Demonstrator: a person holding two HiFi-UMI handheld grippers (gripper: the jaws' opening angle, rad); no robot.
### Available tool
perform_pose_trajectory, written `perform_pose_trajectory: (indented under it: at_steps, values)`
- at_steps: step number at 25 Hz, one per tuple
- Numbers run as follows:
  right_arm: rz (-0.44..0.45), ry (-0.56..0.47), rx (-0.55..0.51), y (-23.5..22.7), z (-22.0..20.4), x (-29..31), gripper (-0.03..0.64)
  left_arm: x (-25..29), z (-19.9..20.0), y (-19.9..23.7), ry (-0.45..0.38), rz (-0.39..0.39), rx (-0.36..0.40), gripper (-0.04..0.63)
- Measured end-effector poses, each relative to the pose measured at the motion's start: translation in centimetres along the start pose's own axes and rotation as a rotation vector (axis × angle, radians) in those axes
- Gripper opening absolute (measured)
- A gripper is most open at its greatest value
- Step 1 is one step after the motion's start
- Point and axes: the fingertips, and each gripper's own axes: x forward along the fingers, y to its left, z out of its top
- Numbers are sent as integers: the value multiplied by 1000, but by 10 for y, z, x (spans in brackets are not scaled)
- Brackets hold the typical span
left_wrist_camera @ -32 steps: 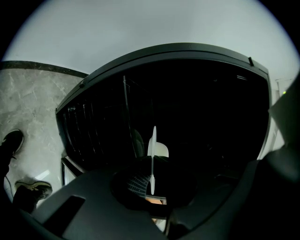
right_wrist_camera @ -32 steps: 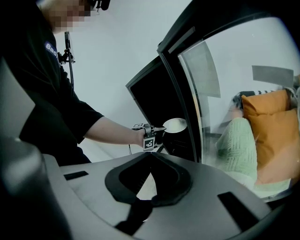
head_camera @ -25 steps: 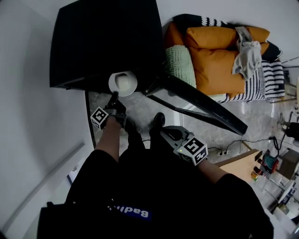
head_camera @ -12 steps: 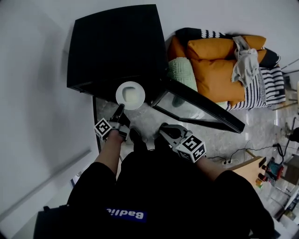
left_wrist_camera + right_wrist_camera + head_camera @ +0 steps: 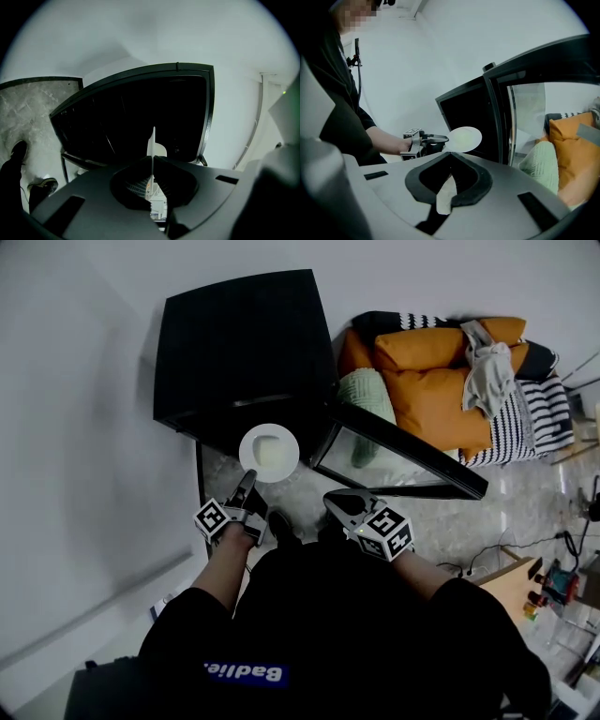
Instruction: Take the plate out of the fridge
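- White plate [image 5: 156, 149], edge-on in the left gripper view, is what we find clamped between the jaws of the left gripper [image 5: 152, 164]. They are closed on its near rim.
- In the head view we see the plate held about level, a paler patch at its middle. It is out in front of the black fridge [image 5: 246, 343] and above the marbled floor [image 5: 309, 488].
- We read the right gripper [image 5: 451, 154] as closed too: its jaw tips meet with nothing caught between them. It hangs beside the left one, apart from the plate.
- Looking along the right gripper, we see the plate standing out pale against the fridge's dark inside.
- To the right of the plate, the fridge's see-through door [image 5: 403, 460] stands swung wide open.
- Past the door we see a green cushion [image 5: 364, 395] leaning against orange cushions [image 5: 441, 381], with a grey cloth [image 5: 487, 371] draped over them.
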Motion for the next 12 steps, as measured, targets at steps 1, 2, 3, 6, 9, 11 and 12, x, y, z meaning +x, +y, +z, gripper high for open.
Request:
perform_pose_trajectory:
  at_steps: [1, 2, 3, 6, 9, 11, 12]
  values:
    - [2, -2, -3, 1, 0, 0, 8, -3, 0, -4, -1, -2, 0, 17]
    - [3, -7, -7, 2, 2, 1, 8, -6, -1, -8, -3, -5, 1, 17]
    - [2, -12, -10, 3, 3, 1, 8, -8, -1, -13, -5, -10, 1, 17]
    - [-5, -27, -12, 4, 8, -1, 8, -13, -2, -28, -8, -28, 2, 17]
    - [-9, -47, -15, 4, 12, 0, 8, -19, -2, -41, -13, -36, -7, 17]
    - [-12, -61, -19, 4, 15, 1, 8, -22, -3, -50, -15, -47, -20, 17]
    - [-14, -64, -20, 4, 16, 2, 8, -24, -3, -54, -16, -52, -23, 17]
